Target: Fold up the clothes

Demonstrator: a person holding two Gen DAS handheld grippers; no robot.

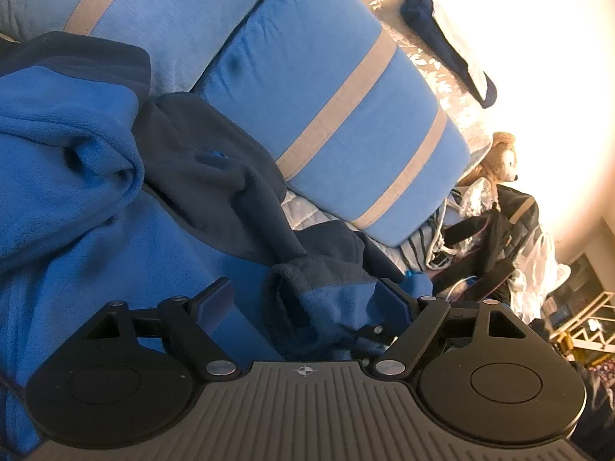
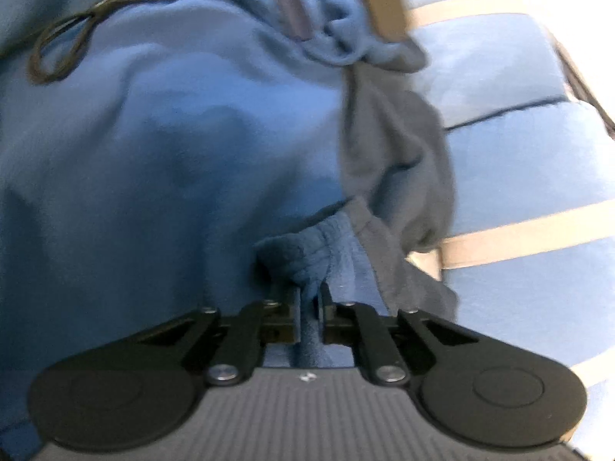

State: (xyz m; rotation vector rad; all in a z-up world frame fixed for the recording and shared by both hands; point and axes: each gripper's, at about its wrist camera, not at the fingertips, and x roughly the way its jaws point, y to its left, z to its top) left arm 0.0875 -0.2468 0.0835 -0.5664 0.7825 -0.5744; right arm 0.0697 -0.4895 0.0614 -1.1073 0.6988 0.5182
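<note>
Right gripper [image 2: 309, 307] fingers pinching blue fleece garment [image 2: 307, 257]; left gripper [image 1: 305, 299] fingers spread wide around its cuff [image 1: 326, 288].

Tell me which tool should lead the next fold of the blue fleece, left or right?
Right, probably. The right tool is already shut on a bunched fleece edge. The left tool stands open with cloth between its fingers, gripping nothing.

No readable text, labels or numbers anywhere (only a small crosshair mark on each gripper body)
</note>
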